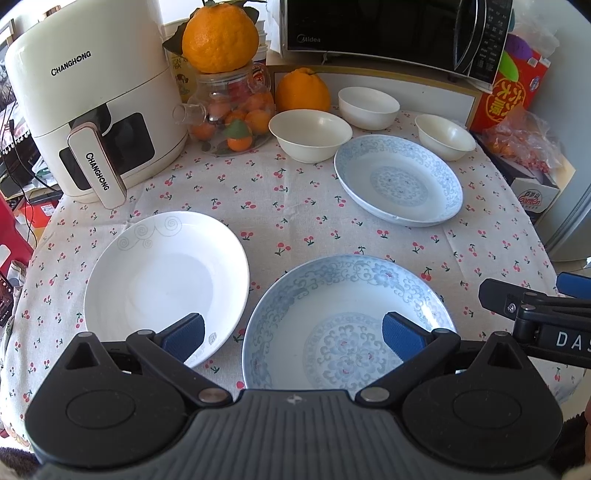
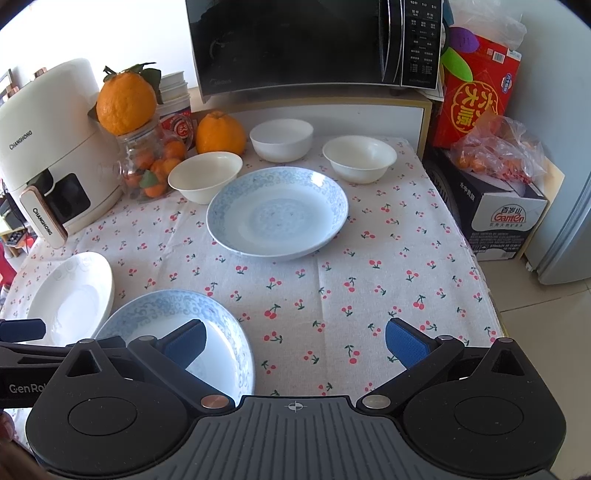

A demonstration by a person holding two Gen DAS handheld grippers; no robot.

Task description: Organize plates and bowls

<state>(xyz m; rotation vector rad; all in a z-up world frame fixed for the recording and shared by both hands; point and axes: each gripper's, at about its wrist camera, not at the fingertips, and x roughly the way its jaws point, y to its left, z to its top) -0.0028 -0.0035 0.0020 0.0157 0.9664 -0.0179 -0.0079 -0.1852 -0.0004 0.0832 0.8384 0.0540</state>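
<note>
Three plates lie on the cherry-print tablecloth (image 1: 295, 206): a plain white plate (image 1: 162, 284) at front left, a blue-patterned plate (image 1: 332, 317) at front centre, and a second blue-patterned plate (image 1: 399, 177) further back. Three white bowls (image 1: 310, 133) (image 1: 367, 107) (image 1: 445, 134) stand along the back. My left gripper (image 1: 293, 338) is open, its left pad over the white plate's rim, its right pad over the near blue plate. My right gripper (image 2: 295, 343) is open above bare cloth, with the near blue plate (image 2: 221, 325) under its left finger. Nothing is held.
A white air fryer (image 1: 88, 110) stands at back left beside a glass jar of small oranges (image 1: 229, 110) with a big orange on top. A microwave (image 1: 388, 33) sits on a shelf behind. Boxes and a bag (image 2: 495, 155) crowd the right edge.
</note>
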